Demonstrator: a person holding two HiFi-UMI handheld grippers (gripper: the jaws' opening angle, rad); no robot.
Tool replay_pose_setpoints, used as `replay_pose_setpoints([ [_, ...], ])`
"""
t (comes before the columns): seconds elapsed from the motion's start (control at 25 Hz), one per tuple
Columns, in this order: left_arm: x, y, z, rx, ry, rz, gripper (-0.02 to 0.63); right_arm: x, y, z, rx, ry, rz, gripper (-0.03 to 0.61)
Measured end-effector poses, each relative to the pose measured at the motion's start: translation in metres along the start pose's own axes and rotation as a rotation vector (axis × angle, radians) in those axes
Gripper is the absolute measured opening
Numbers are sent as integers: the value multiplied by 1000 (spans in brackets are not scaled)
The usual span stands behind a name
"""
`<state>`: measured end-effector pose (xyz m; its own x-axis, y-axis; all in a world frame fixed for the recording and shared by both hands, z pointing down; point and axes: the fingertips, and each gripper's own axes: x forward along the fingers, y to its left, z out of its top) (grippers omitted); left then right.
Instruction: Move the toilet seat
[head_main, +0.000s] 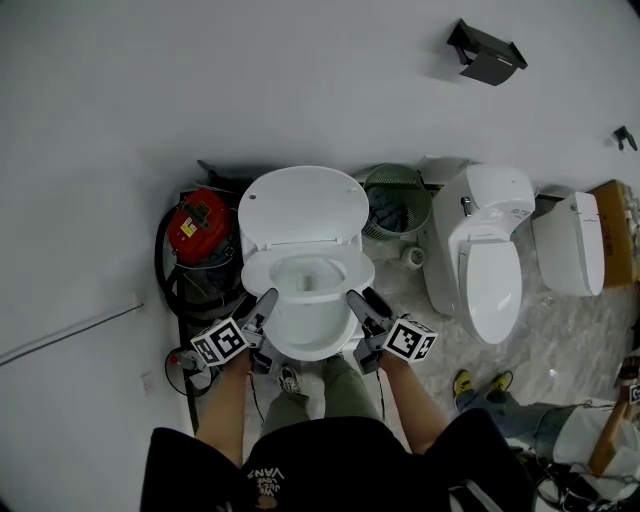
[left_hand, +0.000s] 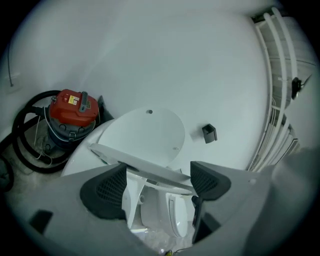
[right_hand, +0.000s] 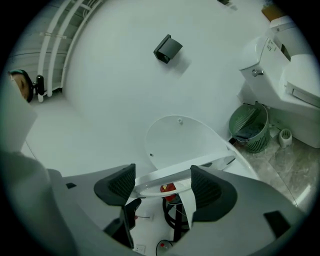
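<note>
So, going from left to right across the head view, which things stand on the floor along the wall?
Red vacuum cleaner, toilet with raised lid, green basket, second toilet, third toilet.

Bright, even, diffuse light on all my feeds — shadows soft. The toilet seat (right_hand: 167, 176) reads sharp; both gripper views bulge and darken at the corners, my near jaws slightly blurred.

Smooth glossy white plastic is showing on toilet seat (right_hand: 172, 176). Jaws' pads (right_hand: 120, 184) are looking matt black, grid-textured. Upper middle, basket (head_main: 397, 203) is looking green plastic mesh. At right, floor (head_main: 560, 330) is shining like polished stone tile.
</note>
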<state>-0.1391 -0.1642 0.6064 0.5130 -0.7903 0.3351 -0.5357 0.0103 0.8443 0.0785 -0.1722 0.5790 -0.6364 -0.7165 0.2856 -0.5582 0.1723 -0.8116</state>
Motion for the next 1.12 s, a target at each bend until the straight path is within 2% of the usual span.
replay_pose_setpoints([
  [0.28,17,-11,35,-46,-136,-11,400,23,11,29,-42,22,34,335],
  [0.8,41,-19,86,-90,-306,-11,387,63,18,73,-97,48,89,327],
  [0.96,41,-25,99,-63,-346,0,387,74,19,82,-123,68,94,325],
  [1.12,31,-28,109,50,-396,90,334,85,19,93,-148,79,101,324],
])
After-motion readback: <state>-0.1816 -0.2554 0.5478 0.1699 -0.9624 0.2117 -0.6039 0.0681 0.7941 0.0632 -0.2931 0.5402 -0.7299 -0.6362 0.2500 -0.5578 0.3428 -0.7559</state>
